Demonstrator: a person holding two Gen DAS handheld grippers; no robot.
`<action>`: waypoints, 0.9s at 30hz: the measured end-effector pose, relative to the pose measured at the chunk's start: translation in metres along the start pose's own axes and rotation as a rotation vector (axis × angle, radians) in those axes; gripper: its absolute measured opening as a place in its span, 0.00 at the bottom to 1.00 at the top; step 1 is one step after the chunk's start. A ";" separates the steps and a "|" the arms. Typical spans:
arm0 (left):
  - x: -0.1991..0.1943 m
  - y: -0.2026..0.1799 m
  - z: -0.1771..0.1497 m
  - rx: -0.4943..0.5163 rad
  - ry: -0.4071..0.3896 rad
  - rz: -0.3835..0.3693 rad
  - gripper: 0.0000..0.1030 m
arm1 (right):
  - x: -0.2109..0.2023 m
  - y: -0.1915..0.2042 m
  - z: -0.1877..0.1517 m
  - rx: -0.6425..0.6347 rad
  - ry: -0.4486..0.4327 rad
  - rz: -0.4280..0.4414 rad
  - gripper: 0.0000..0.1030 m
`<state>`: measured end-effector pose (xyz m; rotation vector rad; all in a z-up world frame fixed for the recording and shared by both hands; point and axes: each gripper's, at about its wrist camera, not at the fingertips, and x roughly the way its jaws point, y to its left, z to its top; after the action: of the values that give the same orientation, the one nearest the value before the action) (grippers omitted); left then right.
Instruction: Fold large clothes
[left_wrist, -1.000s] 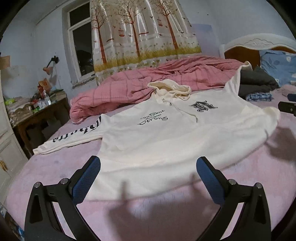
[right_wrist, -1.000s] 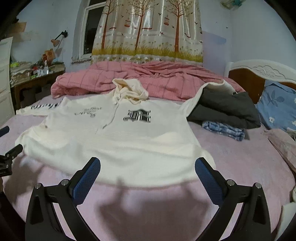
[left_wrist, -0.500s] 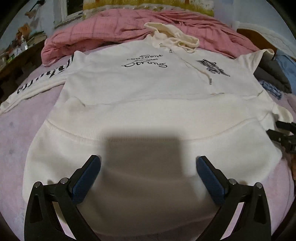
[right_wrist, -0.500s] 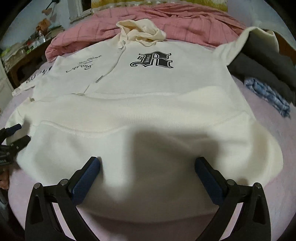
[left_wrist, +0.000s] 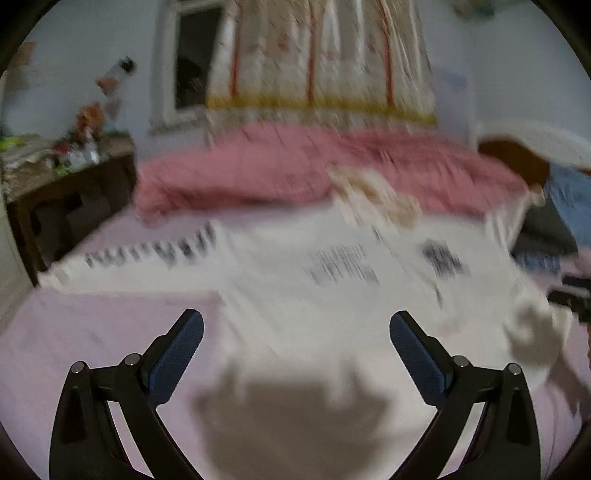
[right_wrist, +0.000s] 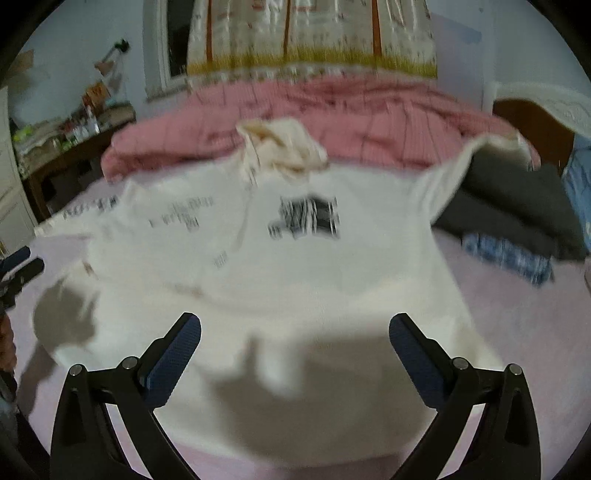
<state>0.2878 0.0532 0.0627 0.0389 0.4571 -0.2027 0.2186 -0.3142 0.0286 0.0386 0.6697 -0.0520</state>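
Note:
A cream hoodie (left_wrist: 332, 295) (right_wrist: 295, 280) with black lettering lies face up on a pink bed sheet (left_wrist: 92, 339), hood toward the far side. Both views are blurred by motion. My left gripper (left_wrist: 295, 343) is open above the hoodie's lower left part, nothing between its blue-padded fingers. My right gripper (right_wrist: 295, 343) is open over the hoodie's hem. The printed left sleeve (left_wrist: 147, 254) stretches out to the left. The right sleeve (right_wrist: 461, 166) runs up over dark clothes. The other gripper shows at each view's edge.
A crumpled pink plaid quilt (right_wrist: 351, 122) lies behind the hoodie. Dark and blue checked clothes (right_wrist: 517, 221) are piled at the right near the headboard (right_wrist: 535, 118). A cluttered wooden desk (left_wrist: 55, 177) stands left of the bed, under the window and curtain.
Both grippers have pulled back and tilted up from close over the hoodie's hem, so the room is in view again. Both stay open and hold nothing.

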 end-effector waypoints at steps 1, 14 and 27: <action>-0.005 0.015 0.012 -0.001 -0.048 0.018 0.98 | -0.004 0.003 0.008 -0.005 -0.020 -0.007 1.00; 0.116 0.253 0.032 -0.031 -0.065 0.557 0.98 | 0.034 -0.007 0.014 0.101 -0.107 -0.078 1.00; 0.202 0.475 -0.031 -0.647 0.187 0.494 0.89 | 0.057 0.003 -0.006 0.025 -0.069 -0.086 1.00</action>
<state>0.5479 0.4832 -0.0586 -0.4633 0.6671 0.4431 0.2591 -0.3126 -0.0115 0.0321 0.6017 -0.1439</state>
